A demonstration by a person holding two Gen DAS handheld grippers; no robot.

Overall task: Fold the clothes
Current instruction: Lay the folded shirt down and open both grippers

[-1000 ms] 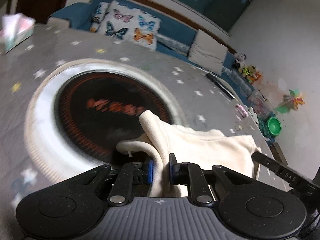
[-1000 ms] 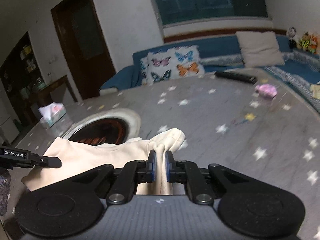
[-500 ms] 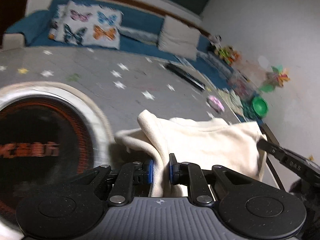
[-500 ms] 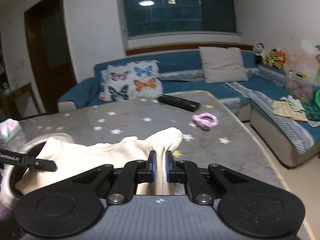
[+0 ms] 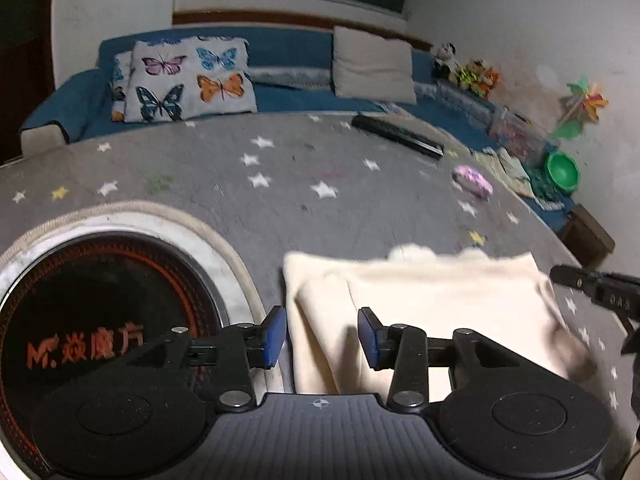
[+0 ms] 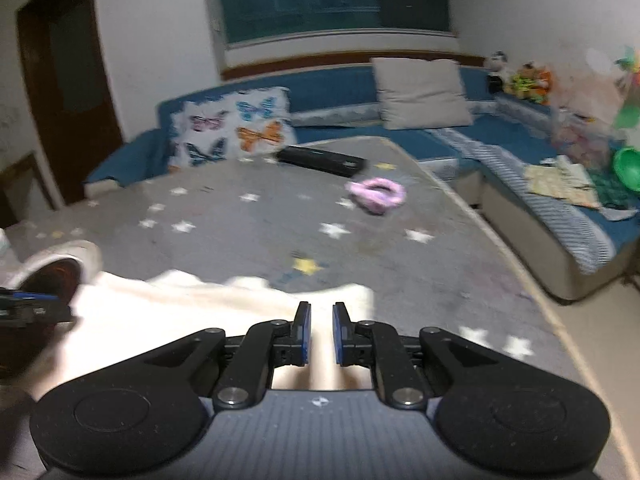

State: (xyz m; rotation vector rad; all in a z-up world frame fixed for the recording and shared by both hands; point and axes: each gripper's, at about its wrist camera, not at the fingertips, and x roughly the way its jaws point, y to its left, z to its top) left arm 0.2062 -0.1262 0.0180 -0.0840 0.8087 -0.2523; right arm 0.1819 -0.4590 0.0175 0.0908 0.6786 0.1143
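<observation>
Left gripper [image 5: 322, 334]: jaws just opened, cream garment [image 5: 420, 304] lies loose between.
Right gripper [image 6: 319, 332]: nearly together, pinching the garment's edge.
Table [image 6: 260, 248]: bare grey space beyond.

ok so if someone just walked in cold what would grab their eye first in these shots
Probably the cream fabric garment spread on the grey star-patterned tabletop, lying between the left gripper's parted blue pads. Next, the round black heater panel with glowing orange lettering set into the table beside it. Behind, the white butterfly-print cushion stands out on the blue sofa.
</observation>
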